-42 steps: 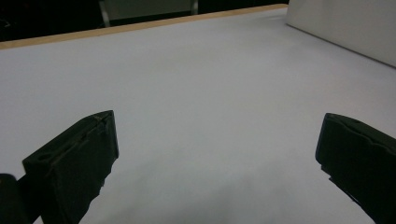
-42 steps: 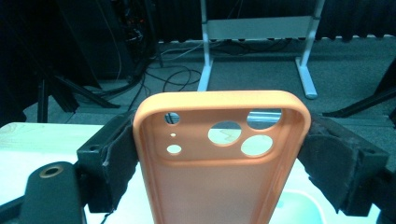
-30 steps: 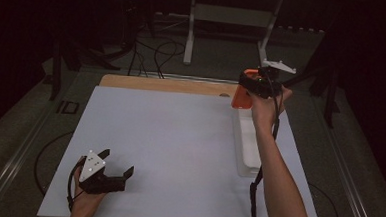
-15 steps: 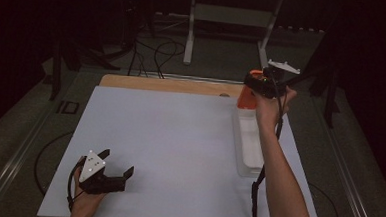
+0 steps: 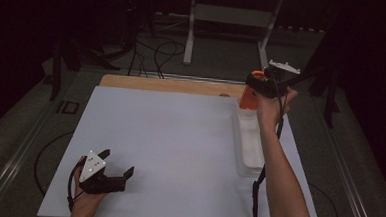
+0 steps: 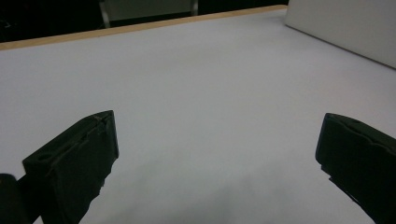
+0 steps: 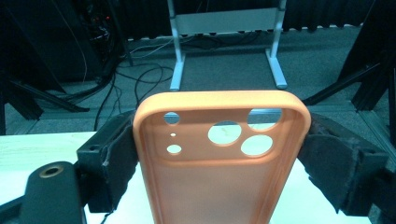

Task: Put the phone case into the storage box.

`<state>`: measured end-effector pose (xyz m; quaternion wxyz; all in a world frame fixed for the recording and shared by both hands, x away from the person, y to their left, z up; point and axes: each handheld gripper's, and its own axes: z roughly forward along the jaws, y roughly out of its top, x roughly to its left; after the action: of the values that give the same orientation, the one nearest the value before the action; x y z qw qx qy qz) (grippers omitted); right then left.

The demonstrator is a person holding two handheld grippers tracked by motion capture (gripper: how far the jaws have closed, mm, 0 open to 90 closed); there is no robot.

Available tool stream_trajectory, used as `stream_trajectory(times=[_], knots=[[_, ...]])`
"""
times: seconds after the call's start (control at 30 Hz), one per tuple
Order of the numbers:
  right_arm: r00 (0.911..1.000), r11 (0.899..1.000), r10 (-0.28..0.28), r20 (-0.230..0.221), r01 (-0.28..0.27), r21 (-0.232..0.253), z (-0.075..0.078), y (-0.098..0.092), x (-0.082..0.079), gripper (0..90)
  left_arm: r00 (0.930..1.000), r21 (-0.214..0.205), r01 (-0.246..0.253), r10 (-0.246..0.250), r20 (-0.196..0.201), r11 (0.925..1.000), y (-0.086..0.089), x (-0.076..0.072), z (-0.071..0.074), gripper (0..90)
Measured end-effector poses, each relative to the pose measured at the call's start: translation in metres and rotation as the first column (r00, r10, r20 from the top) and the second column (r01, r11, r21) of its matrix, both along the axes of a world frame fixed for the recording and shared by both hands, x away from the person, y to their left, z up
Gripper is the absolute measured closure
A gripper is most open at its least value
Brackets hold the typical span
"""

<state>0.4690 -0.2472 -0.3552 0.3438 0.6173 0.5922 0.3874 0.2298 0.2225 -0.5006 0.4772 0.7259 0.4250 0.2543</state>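
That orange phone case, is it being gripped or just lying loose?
Gripped: both jaws of the right gripper press the orange phone case by its sides.

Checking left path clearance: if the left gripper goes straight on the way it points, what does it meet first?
Probably the white tray, at its near side wall. The left gripper is open and points across bare white tabletop toward it. Depth is hard to judge.

Left gripper (image 5: 108, 176): jaws spread wide, nothing between them.
Right gripper (image 5: 254, 89): arm outstretched, jaws clamped on something.

The tray (image 5: 248, 156) lies along the table's (image 5: 179, 138) right edge, phone case (image 5: 249, 97) apparently above its far end.
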Motion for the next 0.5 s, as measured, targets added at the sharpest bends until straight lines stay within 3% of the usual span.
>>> stream_trajectory(times=[0.5], knots=[[0.9999, 1.0, -0.011, -0.011, 0.011, 0.0, -0.0071, -0.0038, 0.0073, 16.4, 1.0, -0.002, -0.001, 0.001, 0.0, 1.0, -0.0002, -0.0003, 0.0001, 0.2]])
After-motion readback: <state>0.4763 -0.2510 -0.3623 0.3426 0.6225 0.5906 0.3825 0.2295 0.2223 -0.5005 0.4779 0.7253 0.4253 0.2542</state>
